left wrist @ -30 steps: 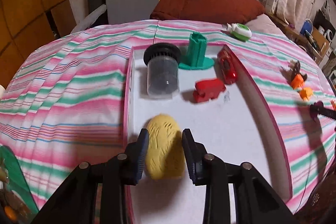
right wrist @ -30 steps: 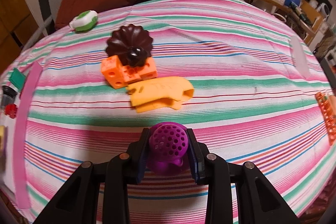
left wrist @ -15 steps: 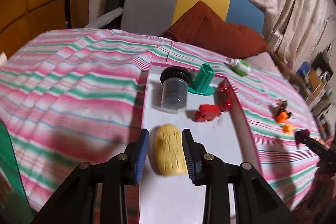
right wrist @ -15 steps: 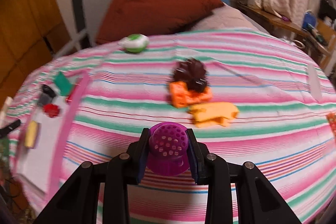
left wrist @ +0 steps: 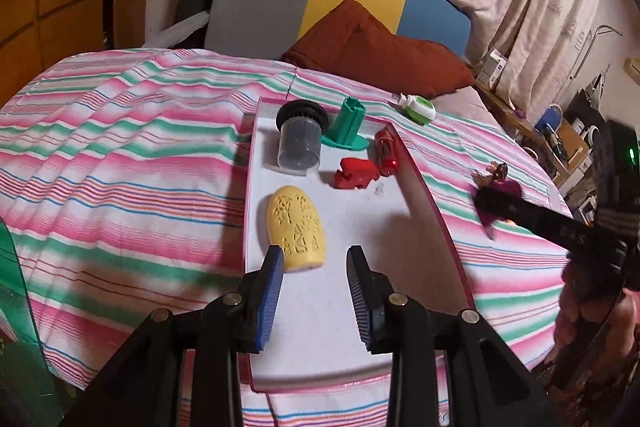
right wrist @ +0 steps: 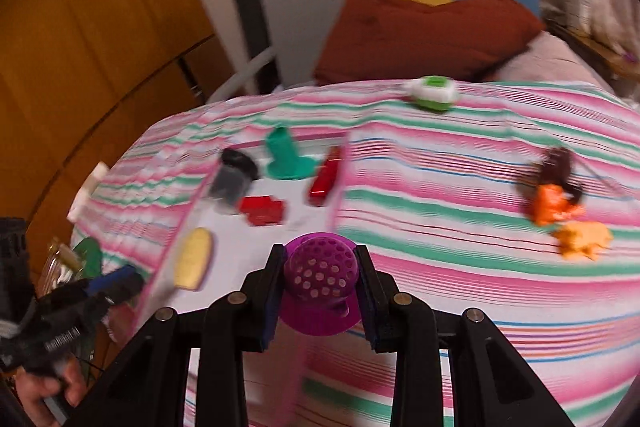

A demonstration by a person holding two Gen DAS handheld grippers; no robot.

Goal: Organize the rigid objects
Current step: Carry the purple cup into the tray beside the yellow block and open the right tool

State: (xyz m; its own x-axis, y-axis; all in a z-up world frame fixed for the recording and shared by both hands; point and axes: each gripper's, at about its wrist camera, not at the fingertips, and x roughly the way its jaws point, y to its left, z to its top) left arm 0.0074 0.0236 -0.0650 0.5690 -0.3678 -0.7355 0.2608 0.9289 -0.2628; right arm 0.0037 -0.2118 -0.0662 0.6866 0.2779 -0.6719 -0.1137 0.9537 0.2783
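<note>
A white tray with a pink rim (left wrist: 420, 183) lies on the striped bedspread. In it are a yellow oval piece (left wrist: 295, 227), a dark cup (left wrist: 300, 141), a green piece (left wrist: 347, 125), a red block (left wrist: 356, 173) and a red car (left wrist: 386, 147). My left gripper (left wrist: 315, 267) is open and empty, just behind the yellow piece. My right gripper (right wrist: 320, 281) is shut on a purple perforated piece (right wrist: 320, 275) and holds it in the air near the tray's right rim (right wrist: 340, 187); it also shows in the left wrist view (left wrist: 500, 203).
A brown ridged piece (right wrist: 560, 163), an orange block (right wrist: 552, 207) and a light orange piece (right wrist: 584, 239) lie on the bedspread to the right. A green and white item (right wrist: 434, 93) lies near the brown pillow (right wrist: 420, 35). Clutter stands at the right.
My left gripper has let go of the yellow piece and pulled back. My right gripper has lifted the purple piece and carried it left towards the tray.
</note>
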